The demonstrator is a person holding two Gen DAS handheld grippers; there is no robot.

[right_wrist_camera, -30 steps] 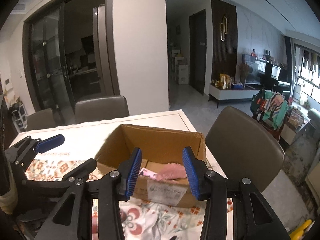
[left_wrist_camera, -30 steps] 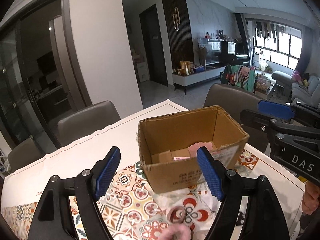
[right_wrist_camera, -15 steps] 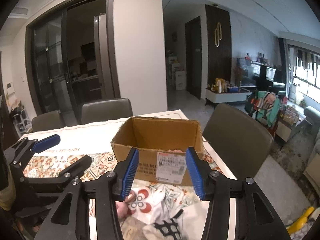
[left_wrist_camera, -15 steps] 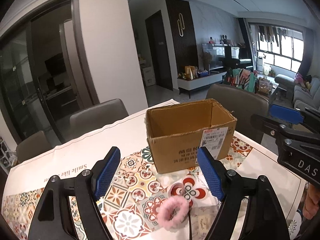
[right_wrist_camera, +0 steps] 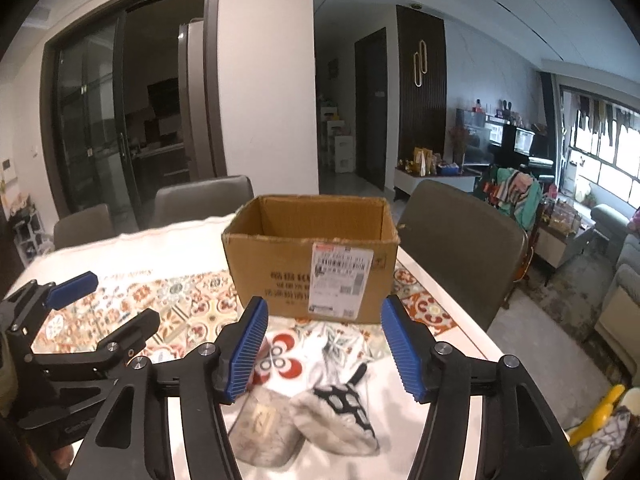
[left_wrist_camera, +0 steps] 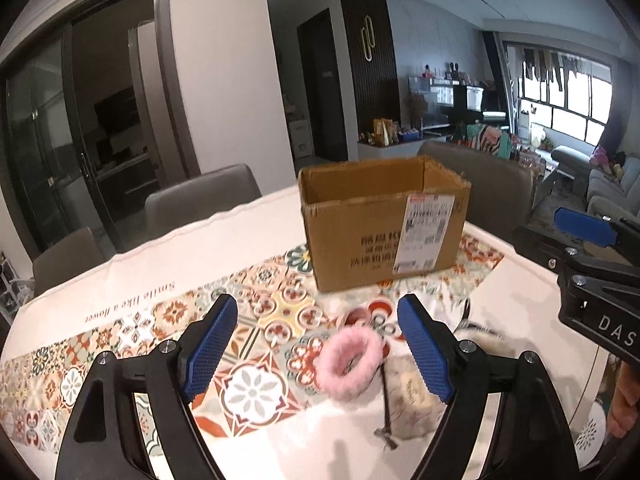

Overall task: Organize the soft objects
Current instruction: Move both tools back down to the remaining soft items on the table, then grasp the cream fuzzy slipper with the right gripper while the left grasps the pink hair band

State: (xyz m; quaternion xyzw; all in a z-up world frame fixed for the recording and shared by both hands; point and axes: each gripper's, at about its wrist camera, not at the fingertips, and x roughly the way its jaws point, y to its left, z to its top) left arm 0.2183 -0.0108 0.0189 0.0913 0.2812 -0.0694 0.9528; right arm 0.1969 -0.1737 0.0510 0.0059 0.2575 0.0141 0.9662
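Observation:
An open cardboard box [left_wrist_camera: 384,220] stands on the patterned tablecloth [left_wrist_camera: 160,320]; it also shows in the right wrist view [right_wrist_camera: 312,264]. A pink fluffy scrunchie [left_wrist_camera: 350,358] lies on the cloth between my left gripper's fingers. My left gripper [left_wrist_camera: 318,350] is open and empty, just above the scrunchie. A beige furry pouch [right_wrist_camera: 266,428] and a grey furry item with a black net pattern [right_wrist_camera: 340,416] lie below my right gripper [right_wrist_camera: 322,350], which is open and empty. The pouch also shows in the left wrist view [left_wrist_camera: 412,398].
Grey chairs stand behind the table [left_wrist_camera: 200,200] and at its right side [right_wrist_camera: 456,240]. The table's right edge [right_wrist_camera: 472,332] drops to the floor. A yellow object [right_wrist_camera: 592,416] lies at the lower right.
Both grippers have pulled back from over the box and dropped lower. The box inside is no longer visible. The scrunchie and furry items have come into view on the cloth.

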